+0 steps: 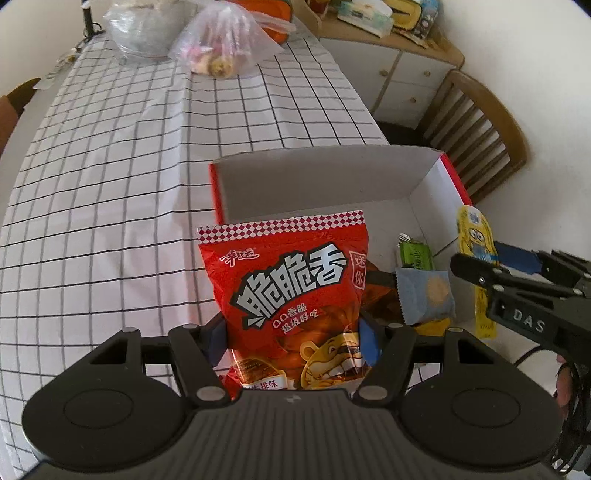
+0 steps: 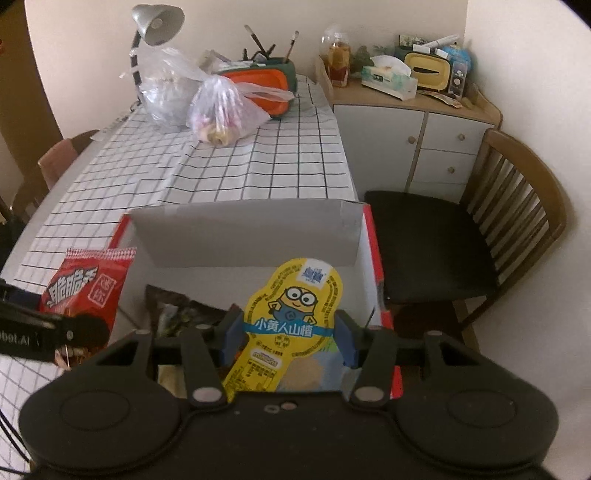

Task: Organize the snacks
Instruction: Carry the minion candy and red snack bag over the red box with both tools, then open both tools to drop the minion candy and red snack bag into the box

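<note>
My left gripper (image 1: 293, 341) is shut on a red snack bag (image 1: 291, 295) and holds it upright at the near left corner of the open red box (image 1: 321, 173). The red bag also shows in the right wrist view (image 2: 86, 291). My right gripper (image 2: 288, 338) is shut on a yellow Minions snack pack (image 2: 291, 314) and holds it over the box (image 2: 243, 236). The yellow pack also shows in the left wrist view (image 1: 474, 236). Inside the box lie a green packet (image 1: 415, 254), a blue-grey packet (image 1: 424, 291) and a dark packet (image 2: 173, 310).
The box sits on a checked tablecloth (image 1: 110, 177) near the table's right edge. Plastic bags (image 2: 221, 110), a lamp (image 2: 151, 26) and an orange case (image 2: 262, 86) stand at the far end. A wooden chair (image 2: 480, 236) and a cabinet (image 2: 417, 140) are to the right.
</note>
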`<state>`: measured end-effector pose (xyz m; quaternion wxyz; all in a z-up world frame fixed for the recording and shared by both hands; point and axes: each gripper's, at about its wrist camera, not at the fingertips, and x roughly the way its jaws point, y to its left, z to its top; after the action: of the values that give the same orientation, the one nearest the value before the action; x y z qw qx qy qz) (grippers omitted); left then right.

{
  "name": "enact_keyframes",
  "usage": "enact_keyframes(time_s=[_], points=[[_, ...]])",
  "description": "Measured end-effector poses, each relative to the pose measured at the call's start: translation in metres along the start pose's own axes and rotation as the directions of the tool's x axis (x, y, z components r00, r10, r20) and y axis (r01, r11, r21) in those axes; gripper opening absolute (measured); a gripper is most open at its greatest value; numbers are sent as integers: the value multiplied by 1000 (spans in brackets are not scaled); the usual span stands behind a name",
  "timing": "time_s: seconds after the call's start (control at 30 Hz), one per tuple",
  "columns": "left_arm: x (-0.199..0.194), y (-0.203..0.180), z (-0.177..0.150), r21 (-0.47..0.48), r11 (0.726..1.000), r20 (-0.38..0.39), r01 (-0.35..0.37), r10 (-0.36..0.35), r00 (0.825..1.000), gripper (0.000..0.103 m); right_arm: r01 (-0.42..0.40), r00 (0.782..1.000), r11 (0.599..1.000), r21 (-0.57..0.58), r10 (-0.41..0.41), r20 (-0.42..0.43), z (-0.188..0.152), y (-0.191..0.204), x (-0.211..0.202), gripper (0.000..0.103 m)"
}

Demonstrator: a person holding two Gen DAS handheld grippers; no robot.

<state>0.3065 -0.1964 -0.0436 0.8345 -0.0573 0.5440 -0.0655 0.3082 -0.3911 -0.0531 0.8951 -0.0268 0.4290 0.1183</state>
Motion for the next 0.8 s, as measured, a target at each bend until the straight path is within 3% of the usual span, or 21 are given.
enact_keyframes(time_s=[0.4, 0.8], points=[[49, -24, 20, 49, 998, -85, -39, 43, 995, 68, 2, 996, 1000, -9, -3, -88, 4, -1, 49, 50], [85, -30, 26, 78, 995, -170, -67, 79, 982, 68, -5, 988, 1000, 5, 6, -152, -3, -4, 67, 51]])
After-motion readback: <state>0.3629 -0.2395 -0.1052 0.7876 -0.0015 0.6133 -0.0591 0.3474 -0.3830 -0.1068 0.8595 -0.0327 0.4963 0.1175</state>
